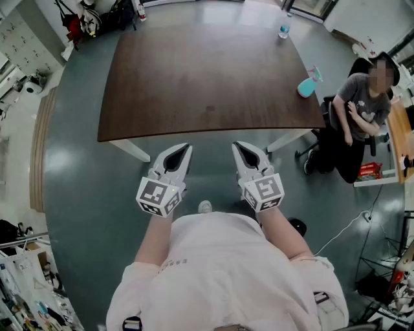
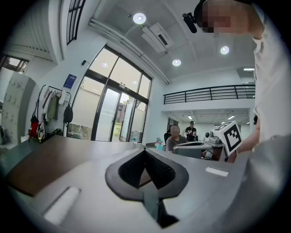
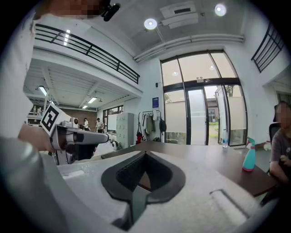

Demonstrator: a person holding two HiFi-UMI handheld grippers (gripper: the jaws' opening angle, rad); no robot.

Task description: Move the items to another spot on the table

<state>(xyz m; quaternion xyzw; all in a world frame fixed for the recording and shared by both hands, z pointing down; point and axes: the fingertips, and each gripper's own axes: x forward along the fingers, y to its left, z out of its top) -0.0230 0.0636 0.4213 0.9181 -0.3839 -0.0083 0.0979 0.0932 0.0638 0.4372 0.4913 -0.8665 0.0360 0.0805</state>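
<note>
A teal spray bottle (image 1: 308, 83) stands at the right edge of the dark brown table (image 1: 194, 84). A clear water bottle (image 1: 284, 26) stands at the table's far right corner. My left gripper (image 1: 187, 148) and right gripper (image 1: 236, 145) hover side by side just short of the table's near edge, both shut and empty. In the left gripper view the jaws (image 2: 145, 151) meet at the tip, with the table beyond them. The right gripper view also has its jaws (image 3: 145, 154) shut, and the spray bottle (image 3: 249, 157) and water bottle (image 3: 224, 142) lie off to the right.
A person (image 1: 360, 106) sits on a chair close to the table's right side. Coats and bags (image 1: 84, 19) hang at the far left by a cabinet. Cables (image 1: 349, 226) run over the grey floor at the right.
</note>
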